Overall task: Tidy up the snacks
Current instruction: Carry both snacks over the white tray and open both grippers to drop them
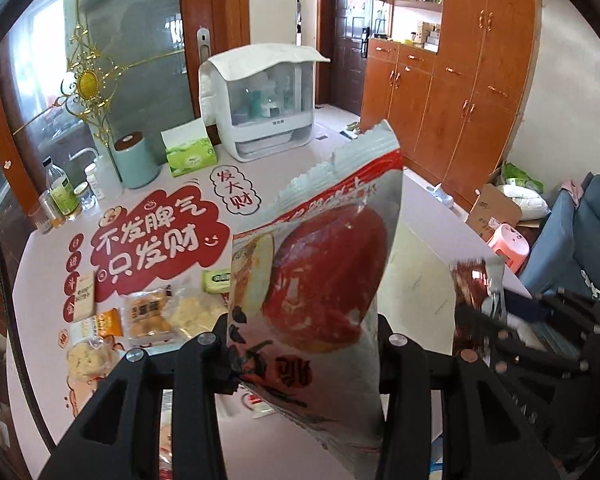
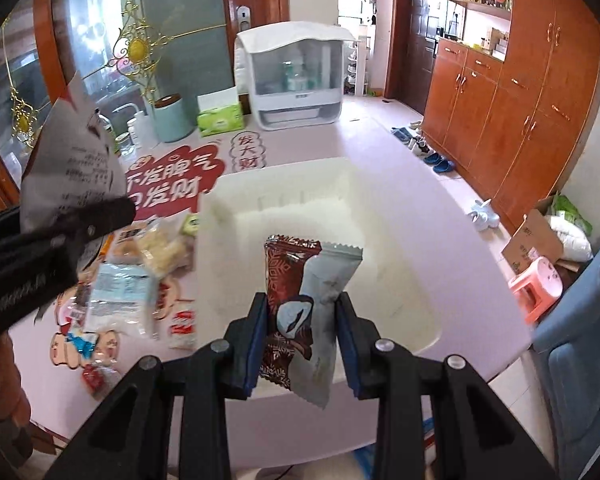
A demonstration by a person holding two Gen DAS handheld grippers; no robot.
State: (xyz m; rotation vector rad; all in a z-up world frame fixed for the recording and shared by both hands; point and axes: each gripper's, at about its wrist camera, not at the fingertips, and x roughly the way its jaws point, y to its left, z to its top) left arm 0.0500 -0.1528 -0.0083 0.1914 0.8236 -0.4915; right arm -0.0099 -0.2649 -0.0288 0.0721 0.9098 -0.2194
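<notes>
Two gripped snack packets (image 1: 312, 280) (image 2: 300, 312) partly hiding table (image 1: 172, 432) clutter

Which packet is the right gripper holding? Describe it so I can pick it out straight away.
Find the white bin on the pink table. In front of it, in the right wrist view, the right gripper is shut on a slim packet. It is dark brown with a snowflake pattern and pale grey, unlike the pale and yellow snacks lying left of the bin.

The red apple packet (image 1: 316, 280) hides the table's (image 1: 172, 432) near middle. The small packets (image 1: 148, 316) by the table's left edge are too small to read, and the brown wrapper (image 1: 474, 292) is blurred.
</notes>
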